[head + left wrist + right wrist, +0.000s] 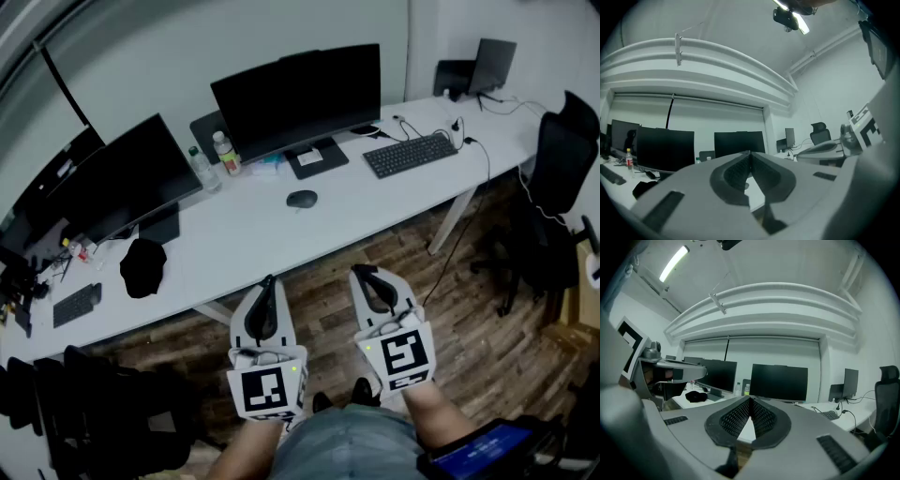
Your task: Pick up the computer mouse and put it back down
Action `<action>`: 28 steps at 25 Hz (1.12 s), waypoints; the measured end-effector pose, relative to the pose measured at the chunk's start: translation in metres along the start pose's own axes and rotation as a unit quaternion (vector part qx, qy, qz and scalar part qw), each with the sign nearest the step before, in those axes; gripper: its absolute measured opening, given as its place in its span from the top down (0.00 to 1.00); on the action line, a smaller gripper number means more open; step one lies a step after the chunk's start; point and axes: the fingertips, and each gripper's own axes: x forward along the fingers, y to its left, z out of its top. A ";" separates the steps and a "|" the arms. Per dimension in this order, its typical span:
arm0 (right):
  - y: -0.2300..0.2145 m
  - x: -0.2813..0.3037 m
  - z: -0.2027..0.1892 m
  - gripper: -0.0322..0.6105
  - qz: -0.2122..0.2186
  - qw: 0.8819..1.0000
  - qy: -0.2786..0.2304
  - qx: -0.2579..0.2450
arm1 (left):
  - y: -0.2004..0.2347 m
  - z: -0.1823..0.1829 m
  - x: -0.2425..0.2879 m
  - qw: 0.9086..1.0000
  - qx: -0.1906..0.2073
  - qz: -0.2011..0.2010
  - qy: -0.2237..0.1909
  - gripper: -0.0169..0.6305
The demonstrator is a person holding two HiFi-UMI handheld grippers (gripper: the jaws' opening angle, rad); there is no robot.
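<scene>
- The long white desk [262, 225] runs across the head view, above the wood floor [469, 309] on which you stand.
- A wide curved monitor [300, 94], dark, stands at the desk's far edge. A second dark monitor [122, 178] stands to its left. Both gripper views show them too.
- A black office chair [558, 159] stands at the right end of the desk. Your right gripper view catches it at its right edge.
- Only the gripper views look up to the ceiling, where a lit strip light [675, 262] hangs. The head view shows none of it.
- Your left gripper [268, 281] is over the floor, short of the desk edge. Its jaws are closed tip to tip with nothing between them.
- Your right gripper [364, 273] is beside it, likewise short of the desk. Its jaws are pressed together and empty.
- A black keyboard [410, 155] lies to the right of the curved monitor.
- A black cap [142, 266] lies near the desk's front edge, to the left.
- Two bottles stand upright between the monitors: a labelled bottle [226, 153] and a clear bottle [203, 169]. You cannot tell what is in either.
- The computer mouse [302, 199] lies on the desk in front of the curved monitor, well apart from both grippers. Only the head view shows it plainly.
</scene>
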 end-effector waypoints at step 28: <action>0.011 0.016 -0.012 0.61 -0.041 0.998 -0.003 0.041 | 0.031 -0.045 0.013 0.999 -0.004 -0.038 0.038 0.96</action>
